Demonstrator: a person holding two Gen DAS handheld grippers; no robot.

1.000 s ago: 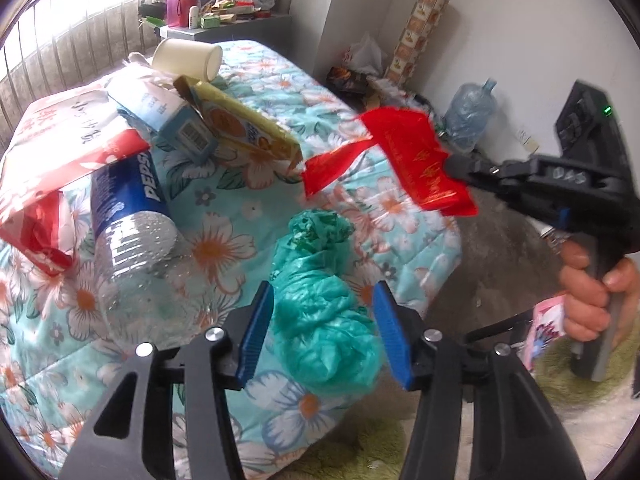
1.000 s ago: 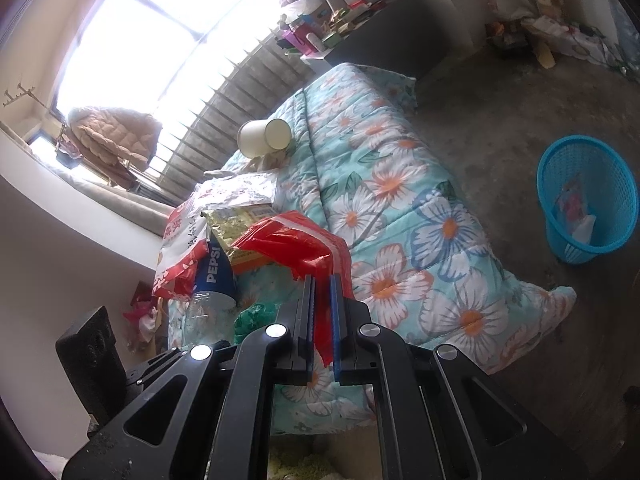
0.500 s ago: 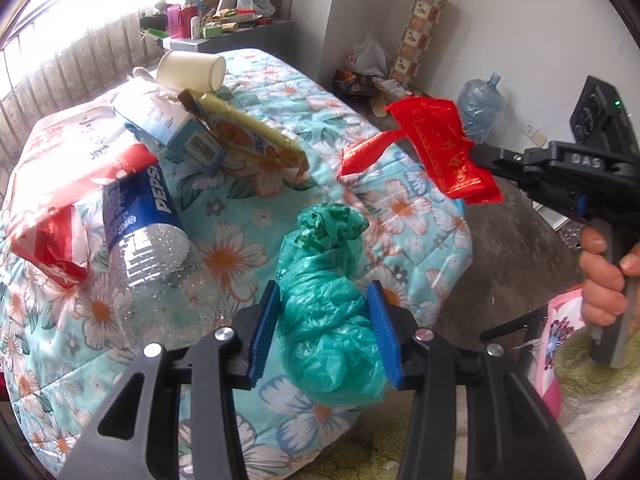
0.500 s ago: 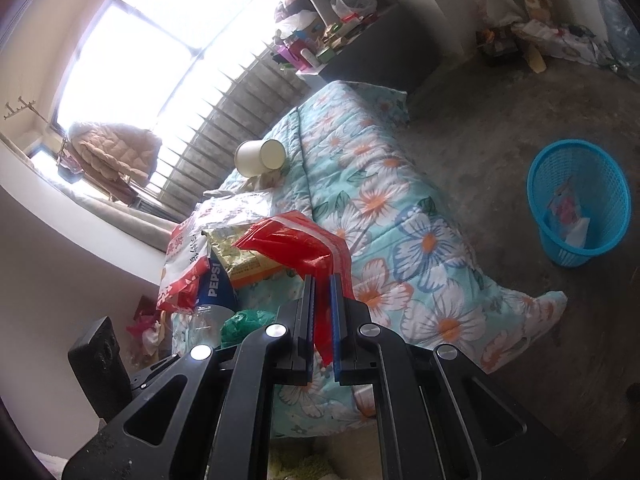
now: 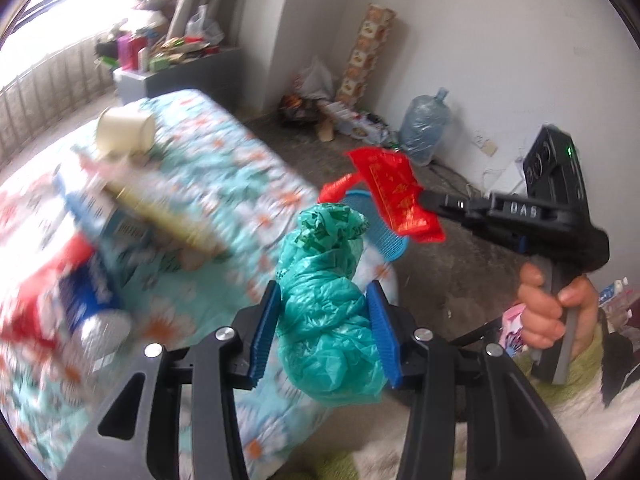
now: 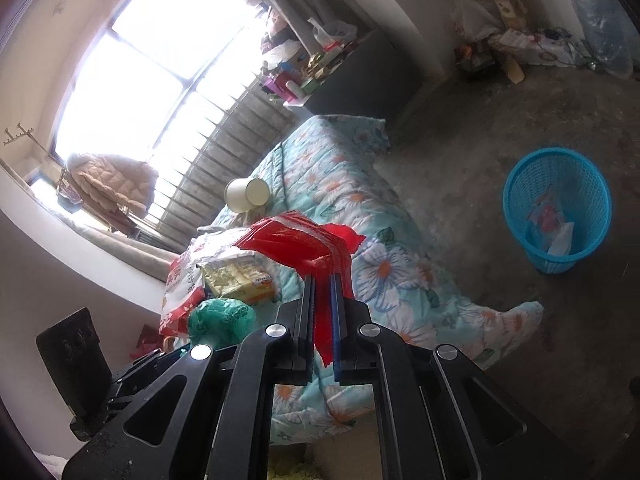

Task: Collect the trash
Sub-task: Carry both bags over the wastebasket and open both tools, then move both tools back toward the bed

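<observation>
My left gripper (image 5: 324, 308) is shut on a crumpled green plastic bag (image 5: 332, 320) and holds it lifted off the floral quilt (image 5: 224, 184). My right gripper (image 6: 322, 280) is shut on a red wrapper (image 6: 304, 244); the wrapper also shows in the left wrist view (image 5: 396, 196), held in the air to the right of the bed. The green bag also shows in the right wrist view (image 6: 222, 316). A blue mesh waste basket (image 6: 558, 208) stands on the floor right of the bed with some trash inside; in the left wrist view its rim (image 5: 384, 236) peeks out behind the bag.
On the quilt lie a paper cup (image 5: 126, 130), a yellow snack pack (image 5: 160, 212), a Pepsi bottle (image 5: 90, 308) and a red-and-white bag (image 6: 182, 280). A large water jug (image 5: 424, 128) and clutter stand by the far wall. The floor is bare concrete.
My left gripper has closed on the green bag, lifted it off the quilt and swung right. My right gripper has carried the red wrapper further right, off the bed, toward the basket.
</observation>
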